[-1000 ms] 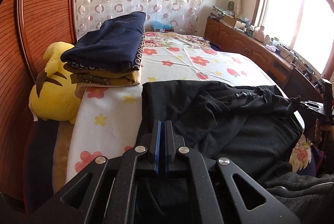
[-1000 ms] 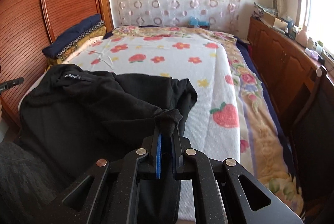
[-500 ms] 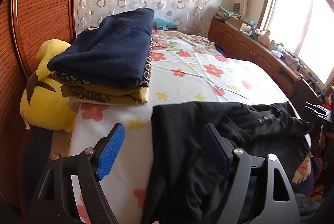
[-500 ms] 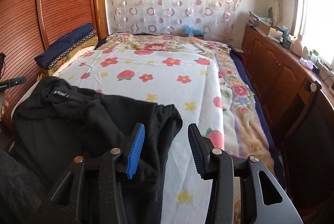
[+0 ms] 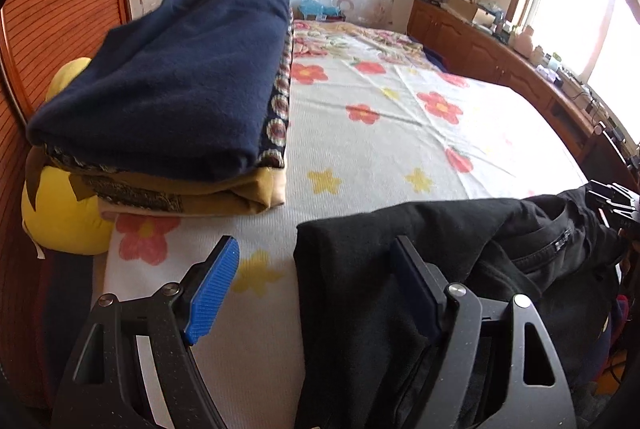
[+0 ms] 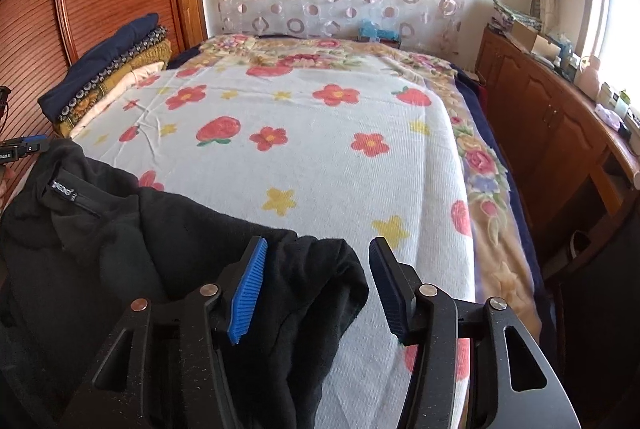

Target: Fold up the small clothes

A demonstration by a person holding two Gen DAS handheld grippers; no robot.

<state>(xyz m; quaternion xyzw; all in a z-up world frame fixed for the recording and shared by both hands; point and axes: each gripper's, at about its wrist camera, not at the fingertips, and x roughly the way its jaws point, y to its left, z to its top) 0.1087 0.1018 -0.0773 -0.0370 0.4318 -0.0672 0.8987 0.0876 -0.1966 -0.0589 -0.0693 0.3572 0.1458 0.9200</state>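
Both claws are hanging over the black garment (image 6: 120,249) at the near bed (image 6: 320,157) edge: left gripper (image 5: 316,289) wide, right gripper (image 6: 314,289) opening, nothing pinched. Risk: bunched corner sliding off.

One small white-lettered label (image 6: 63,192) is sewn inside the collar of the black knit garment (image 6: 120,249); its lettering is too small to read.

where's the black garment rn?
The black garment lies at the near edge of the bed, lower left in the right wrist view, with the blanket stack beyond it on the left.
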